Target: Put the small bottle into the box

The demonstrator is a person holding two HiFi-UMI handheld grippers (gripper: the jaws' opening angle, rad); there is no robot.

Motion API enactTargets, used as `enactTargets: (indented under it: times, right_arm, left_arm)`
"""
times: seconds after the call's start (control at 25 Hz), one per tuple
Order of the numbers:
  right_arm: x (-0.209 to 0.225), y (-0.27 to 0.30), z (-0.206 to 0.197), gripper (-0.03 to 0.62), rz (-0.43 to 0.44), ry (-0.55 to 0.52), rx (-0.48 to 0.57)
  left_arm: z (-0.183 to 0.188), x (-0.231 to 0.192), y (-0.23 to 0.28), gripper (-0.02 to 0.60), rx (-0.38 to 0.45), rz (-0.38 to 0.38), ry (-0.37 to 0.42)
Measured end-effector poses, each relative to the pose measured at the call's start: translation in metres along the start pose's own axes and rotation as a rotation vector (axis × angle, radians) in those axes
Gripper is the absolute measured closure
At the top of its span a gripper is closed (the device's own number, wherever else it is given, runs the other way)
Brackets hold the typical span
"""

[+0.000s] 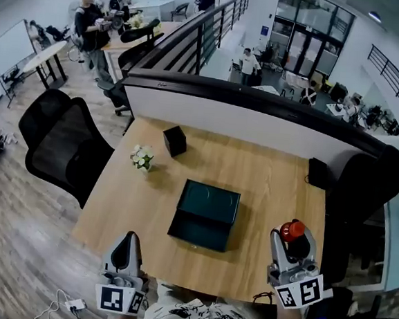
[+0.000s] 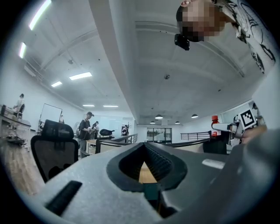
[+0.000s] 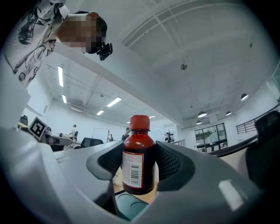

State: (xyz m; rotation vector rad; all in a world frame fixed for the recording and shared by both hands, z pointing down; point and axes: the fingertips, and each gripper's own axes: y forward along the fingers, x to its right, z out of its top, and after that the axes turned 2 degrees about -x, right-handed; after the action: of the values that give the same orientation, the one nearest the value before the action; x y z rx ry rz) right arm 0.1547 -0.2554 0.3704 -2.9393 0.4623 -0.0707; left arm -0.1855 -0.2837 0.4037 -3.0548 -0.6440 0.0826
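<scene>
A small brown bottle (image 3: 138,162) with a red cap (image 1: 292,230) and a white label stands upright between the jaws of my right gripper (image 1: 291,243), which is shut on its body. I hold it over the table's near right corner, to the right of the dark green box (image 1: 211,187). The box lies in the middle of the wooden table (image 1: 267,182). Part of the box, with round hollows inside, shows below the bottle (image 3: 131,204). My left gripper (image 1: 130,243) hangs at the table's near edge, left of the box, its jaws (image 2: 146,164) shut with nothing between them.
A small black cube (image 1: 175,141) and a little pot of white flowers (image 1: 143,157) stand at the table's far left. Another black object (image 1: 316,172) sits at the far right. Black office chairs (image 1: 62,143) flank the table, and a low partition (image 1: 258,119) runs along its far edge.
</scene>
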Motion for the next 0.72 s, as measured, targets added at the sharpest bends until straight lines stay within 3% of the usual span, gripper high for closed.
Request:
enactTargets:
  times: [0.32,0.56,0.72]
  right_arm:
    - [-0.040,0.024,-0.018,0.365,-0.112,-0.042,-0.068]
    - [-0.047,0.045,-0.051,0.365,-0.092,-0.058,-0.159]
    - [-0.058,0.067,-0.091,0.365,-0.019,-0.068,-0.230]
  left_arm:
    - [-0.010,-0.045,0.049,0.582,-0.058,-0.167,-0.019]
    - [-0.026,-0.049,0.062,0.583,-0.095,-0.203,-0.045]
    - [-0.040,-0.050,0.065,0.583,-0.127,-0.200,-0.060]
